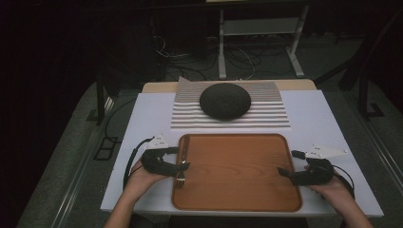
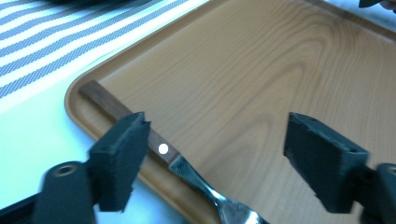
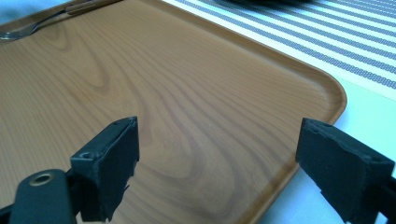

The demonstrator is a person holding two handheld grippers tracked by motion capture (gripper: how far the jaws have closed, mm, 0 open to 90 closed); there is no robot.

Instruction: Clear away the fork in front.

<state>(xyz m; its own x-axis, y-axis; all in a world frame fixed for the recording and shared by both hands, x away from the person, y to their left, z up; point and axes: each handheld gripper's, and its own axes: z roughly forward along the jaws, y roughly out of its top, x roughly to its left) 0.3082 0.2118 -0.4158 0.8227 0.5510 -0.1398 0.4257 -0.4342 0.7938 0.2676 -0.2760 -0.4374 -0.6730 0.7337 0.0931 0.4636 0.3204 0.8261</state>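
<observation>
Fork (image 2: 164,150): lies along the left rim of the wooden tray (image 1: 237,171), handle toward the far side, tines toward the person.
Fork, look: dark brown wooden handle with a pale rivet, then a bright steel neck widening to the tines; in the left gripper view the tine end runs off the bottom edge.
Left gripper (image 1: 177,165): sits right at the fork, at the tray's left edge; its fingers (image 2: 122,154) stand apart, one outside the handle on the rim side, the other well inside over the tray floor.
Contact: cannot tell whether the near finger touches the handle; nothing is clamped.
Right gripper (image 1: 284,173): at the tray's right edge, fingers (image 3: 112,156) spread wide, nothing between them but tray wood.
Step in hand: judged to be either the approach to a grasp of the fork or the moment just after setting it down; the pictures do not settle which.
Next move, if a grasp: close squarely across the handle near the rivet, low enough to catch it against the raised rim.
Risk: thin handle lying in the rim's curve could slip or roll out.
Surroundings: dark round bowl (image 1: 225,100) upside down on a striped mat (image 1: 266,114) beyond the tray, all on the white tabletop (image 1: 313,118).
</observation>
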